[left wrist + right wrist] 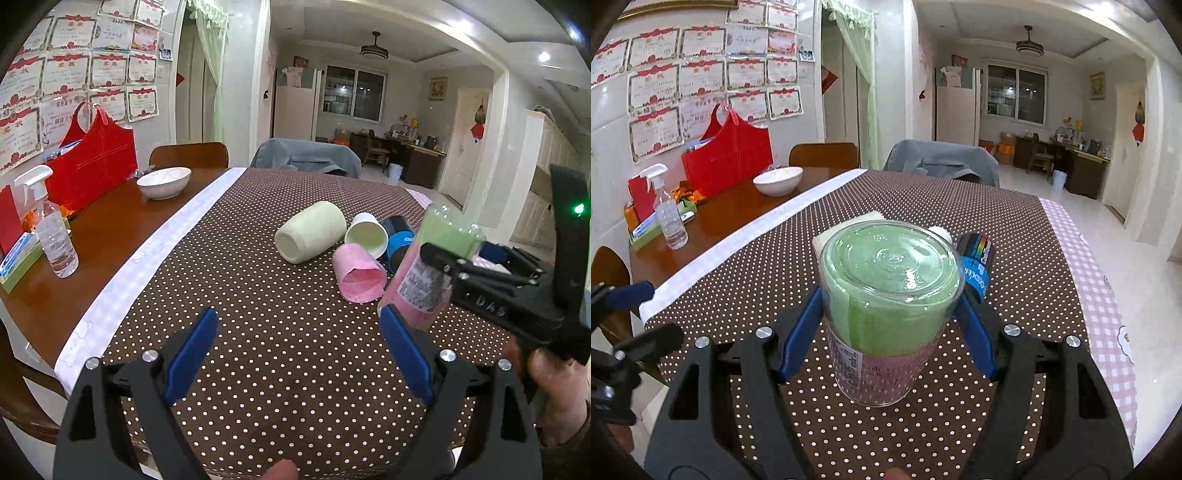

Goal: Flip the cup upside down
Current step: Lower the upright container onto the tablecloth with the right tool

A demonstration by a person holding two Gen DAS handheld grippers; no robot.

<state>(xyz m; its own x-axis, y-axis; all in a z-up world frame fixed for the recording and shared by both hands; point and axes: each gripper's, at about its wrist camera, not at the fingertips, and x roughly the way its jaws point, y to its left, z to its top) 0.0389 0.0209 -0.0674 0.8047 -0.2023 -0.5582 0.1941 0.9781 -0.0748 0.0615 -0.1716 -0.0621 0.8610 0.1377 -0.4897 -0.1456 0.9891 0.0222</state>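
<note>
My right gripper (886,317) is shut on a clear plastic cup (886,306) with green and pink paper inside. The cup stands upside down, base up, rim on or just above the polka-dot tablecloth (886,443). In the left wrist view the same cup (428,266) sits at the right, held by the right gripper (436,266). My left gripper (299,350) is open and empty over the cloth, to the left of the cup. A cream cup (310,232), a white cup (367,234), a pink cup (358,275) and a blue-black cup (397,240) lie on their sides behind.
A white bowl (164,181), a spray bottle (55,232), a red bag (94,162) and a tissue box (16,262) stand on the bare wooden table (110,229) at the left. Chairs stand at the far edge. The table's right edge drops off beside the pink check border (1100,295).
</note>
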